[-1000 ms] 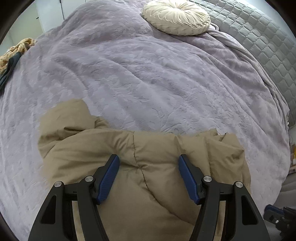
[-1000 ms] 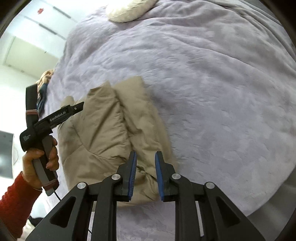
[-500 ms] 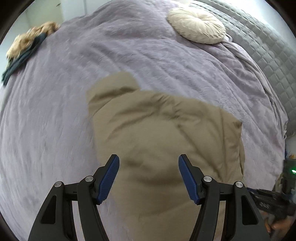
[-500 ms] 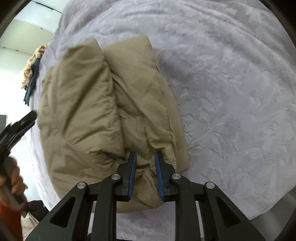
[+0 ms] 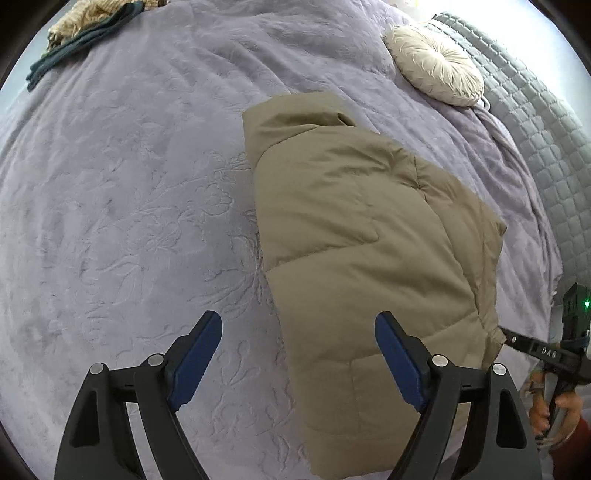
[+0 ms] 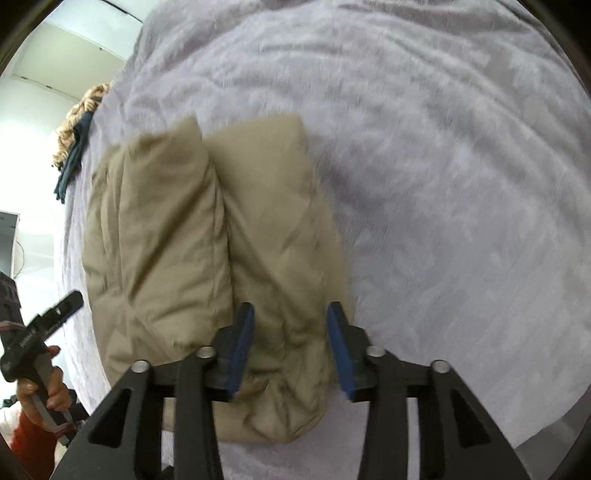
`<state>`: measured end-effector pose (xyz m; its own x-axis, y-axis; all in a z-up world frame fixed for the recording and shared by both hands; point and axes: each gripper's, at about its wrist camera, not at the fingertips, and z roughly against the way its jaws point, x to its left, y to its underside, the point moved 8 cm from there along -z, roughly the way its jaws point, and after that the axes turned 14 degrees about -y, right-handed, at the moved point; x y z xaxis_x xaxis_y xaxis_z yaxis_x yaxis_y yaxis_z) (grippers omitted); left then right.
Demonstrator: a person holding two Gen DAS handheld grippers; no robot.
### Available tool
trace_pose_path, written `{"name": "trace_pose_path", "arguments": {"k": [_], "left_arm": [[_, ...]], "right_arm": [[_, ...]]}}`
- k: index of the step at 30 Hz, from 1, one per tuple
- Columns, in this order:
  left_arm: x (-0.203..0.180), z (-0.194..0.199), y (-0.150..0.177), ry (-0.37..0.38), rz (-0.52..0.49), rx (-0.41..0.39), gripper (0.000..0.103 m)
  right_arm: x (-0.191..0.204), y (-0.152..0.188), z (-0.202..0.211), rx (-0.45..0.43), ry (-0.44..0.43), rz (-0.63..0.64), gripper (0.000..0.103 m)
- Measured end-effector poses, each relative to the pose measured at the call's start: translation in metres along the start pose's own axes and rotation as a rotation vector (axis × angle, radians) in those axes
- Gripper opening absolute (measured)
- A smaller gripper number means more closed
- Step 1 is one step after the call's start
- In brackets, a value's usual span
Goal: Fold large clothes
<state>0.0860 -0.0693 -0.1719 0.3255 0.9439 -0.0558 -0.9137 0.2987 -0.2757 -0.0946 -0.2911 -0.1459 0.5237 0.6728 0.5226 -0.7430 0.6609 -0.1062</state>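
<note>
A tan padded jacket [image 5: 362, 251] lies folded into a thick oblong on the purple bedspread [image 5: 129, 221]. My left gripper [image 5: 298, 360] is open and empty, held above the jacket's near left edge. In the right wrist view the jacket [image 6: 207, 251] shows two folded halves side by side. My right gripper [image 6: 290, 347] is open, its jaws standing on either side of the jacket's near end without pinching it. The right gripper [image 5: 532, 345] also shows at the right edge of the left wrist view, and the left gripper [image 6: 40, 325] at the left of the right wrist view.
A round cream cushion [image 5: 436, 66] lies near the grey quilted headboard [image 5: 535, 122]. A pile of tan and dark teal clothes [image 5: 85, 26] sits at the far corner of the bed, also in the right wrist view [image 6: 74, 147]. The bed's edge runs close below both grippers.
My right gripper has opened and let go of the jacket's end. My left gripper has drawn back and swung left, so the jacket now lies to its right. The jacket rests folded.
</note>
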Motion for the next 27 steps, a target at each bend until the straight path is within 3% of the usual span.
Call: {"name": "trace_pose_path", "arguments": {"k": [3, 5, 7, 11, 13, 18, 19, 20, 27], "left_arm": [[-0.002, -0.007, -0.005, 0.071, 0.02, 0.013, 0.086], [-0.005, -0.013, -0.007, 0.115, 0.03, 0.027, 0.086], [-0.007, -0.02, -0.007, 0.155, 0.038, 0.046, 0.086], [-0.012, -0.028, -0.007, 0.245, 0.066, 0.094, 0.087], [-0.013, -0.031, -0.007, 0.309, 0.088, 0.126, 0.103], [-0.018, -0.034, -0.008, 0.45, 0.092, 0.154, 0.103], [-0.019, -0.037, -0.007, 0.466, 0.09, 0.161, 0.103], [-0.02, -0.041, -0.007, 0.478, 0.088, 0.171, 0.103], [-0.027, -0.069, -0.003, 0.523, 0.113, 0.205, 0.103]], "right_arm": [[-0.007, -0.015, 0.002, -0.005, -0.022, -0.011, 0.058], [-0.012, -0.022, 0.001, -0.006, -0.056, -0.016, 0.077], [-0.016, -0.03, 0.001, -0.006, -0.098, -0.025, 0.087], [-0.024, -0.04, -0.002, -0.03, -0.183, -0.065, 0.092], [-0.025, -0.042, -0.008, -0.041, -0.226, -0.083, 0.092], [-0.035, -0.046, -0.027, -0.013, -0.32, -0.129, 0.092], [-0.037, -0.047, -0.031, -0.004, -0.332, -0.135, 0.094], [-0.038, -0.048, -0.037, 0.007, -0.347, -0.141, 0.103], [-0.04, -0.049, -0.073, 0.139, -0.42, -0.154, 0.103]]}}
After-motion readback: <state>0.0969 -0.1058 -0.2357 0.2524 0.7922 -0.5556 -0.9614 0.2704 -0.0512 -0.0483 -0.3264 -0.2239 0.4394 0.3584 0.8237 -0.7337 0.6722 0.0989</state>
